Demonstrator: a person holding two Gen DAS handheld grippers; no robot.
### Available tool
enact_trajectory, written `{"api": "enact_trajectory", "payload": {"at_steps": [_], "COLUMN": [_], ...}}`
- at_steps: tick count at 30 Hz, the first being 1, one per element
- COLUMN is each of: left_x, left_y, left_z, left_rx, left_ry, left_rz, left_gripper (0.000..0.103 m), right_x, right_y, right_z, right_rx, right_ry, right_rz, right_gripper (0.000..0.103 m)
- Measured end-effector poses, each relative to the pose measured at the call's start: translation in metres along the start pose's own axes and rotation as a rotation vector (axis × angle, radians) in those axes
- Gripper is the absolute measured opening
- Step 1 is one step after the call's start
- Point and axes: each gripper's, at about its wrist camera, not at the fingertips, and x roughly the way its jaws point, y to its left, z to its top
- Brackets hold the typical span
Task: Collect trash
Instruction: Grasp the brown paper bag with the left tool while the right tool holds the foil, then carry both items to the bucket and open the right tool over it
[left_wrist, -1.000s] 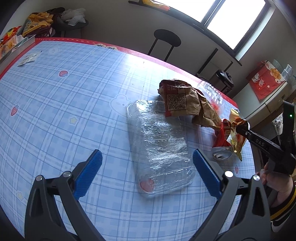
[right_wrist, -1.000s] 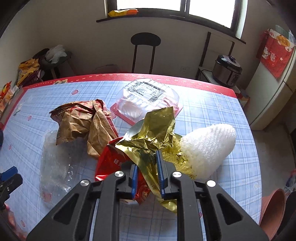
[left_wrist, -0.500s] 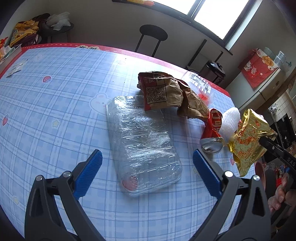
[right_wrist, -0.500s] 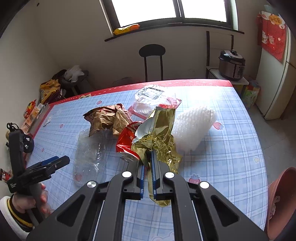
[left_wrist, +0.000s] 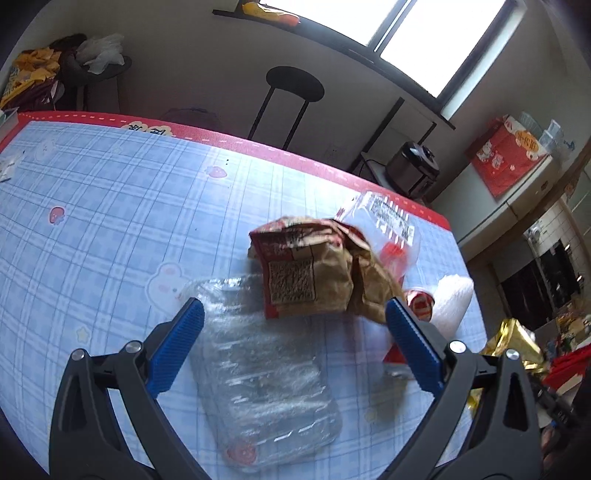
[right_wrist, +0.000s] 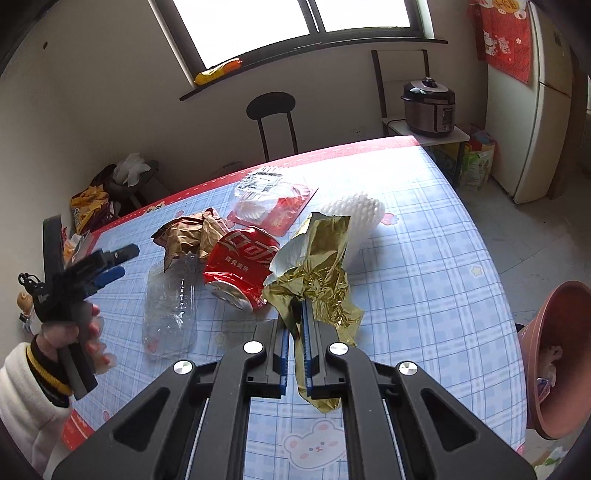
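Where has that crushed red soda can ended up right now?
In the right wrist view the red can lies on its side on the table, centre-left, between the brown paper bag and the gold wrapper gripped by the right tool.

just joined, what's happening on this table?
A person is clearing trash with two handheld grippers. The right gripper is shut on a crumpled gold foil wrapper, held above the table, with a terracotta-coloured bin off the table's right edge. The left gripper is open, poised over a clear plastic container. A brown paper bag, crushed red can and white foam net lie uncollected.
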Motion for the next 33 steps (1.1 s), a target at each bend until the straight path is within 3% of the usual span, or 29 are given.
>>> {"api": "enact_trajectory", "payload": {"at_steps": [6, 12, 18, 20, 23, 24, 33], "left_x": [0.046, 0.092, 0.108, 0.111, 0.106, 0.103, 0.042], "left_y": [0.01, 0.015, -0.007, -0.016, -0.025, -0.027, -0.05], "left_z": [0.038, 0.044, 0.037, 0.033, 0.027, 0.025, 0.015], "left_rx": [-0.197, -0.289, -0.186, -0.112, -0.043, -0.029, 0.135], "left_ry": [-0.01, 0.089, 0.138, 0.134, 0.107, 0.098, 0.011], "left_rz": [-0.024, -0.015, 0.047, 0.099, 0.115, 0.116, 0.144], "left_gripper": [0.097, 0.097, 0.096, 0.087, 0.082, 0.074, 0.072], "right_x": [-0.001, -0.002, -0.004, -0.005, -0.006, -0.007, -0.017], "right_y": [-0.02, -0.029, -0.033, -0.034, -0.033, -0.032, -0.031], "right_z": [-0.002, -0.005, -0.003, -0.004, -0.004, -0.005, -0.005], "right_rx": [0.028, 0.028, 0.038, 0.042, 0.043, 0.044, 0.052], "right_ry": [0.01, 0.012, 0.011, 0.011, 0.016, 0.014, -0.007], "right_rz": [-0.039, -0.05, -0.054, -0.049, -0.042, -0.038, -0.001], "right_gripper": [0.007, 0.007, 0.007, 0.007, 0.007, 0.007, 0.007]}}
